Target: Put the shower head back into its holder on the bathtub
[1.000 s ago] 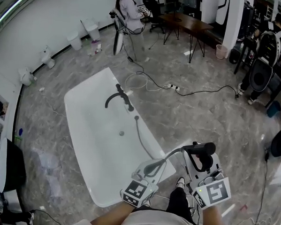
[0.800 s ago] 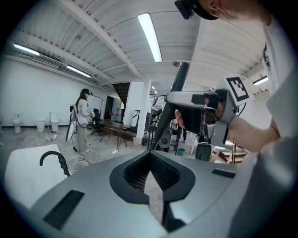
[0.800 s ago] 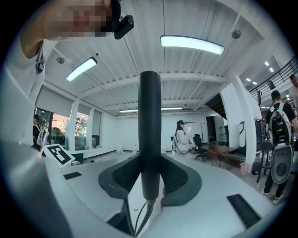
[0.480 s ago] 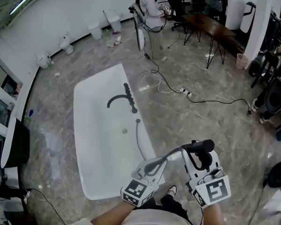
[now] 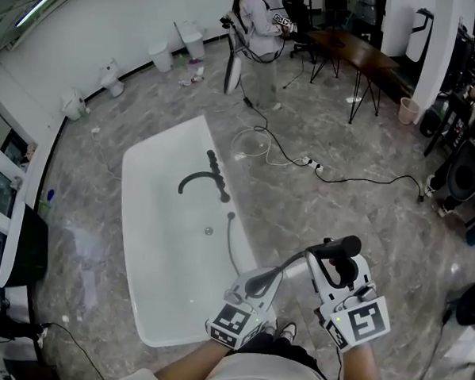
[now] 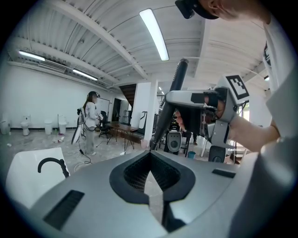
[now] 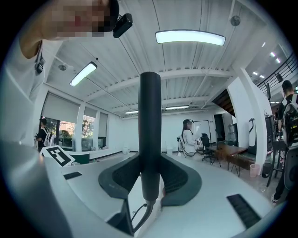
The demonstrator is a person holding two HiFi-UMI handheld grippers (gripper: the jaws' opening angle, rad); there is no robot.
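Shower head [image 5: 342, 248] is clamped in the right gripper [image 7: 150, 176] fingers, well apart from the bathtub [image 5: 127, 211]. Left gripper [image 6: 151, 169] fingers are closed on nothing. I'd keep the hose [image 5: 232, 244] slack and line up squarely with the holder.

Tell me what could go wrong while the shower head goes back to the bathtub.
The hose loops from the bathtub past the shut left gripper and might snag there. The right gripper holds the shower head near its lower end, so it may tilt. The floor cable beside the bathtub could trip the person.
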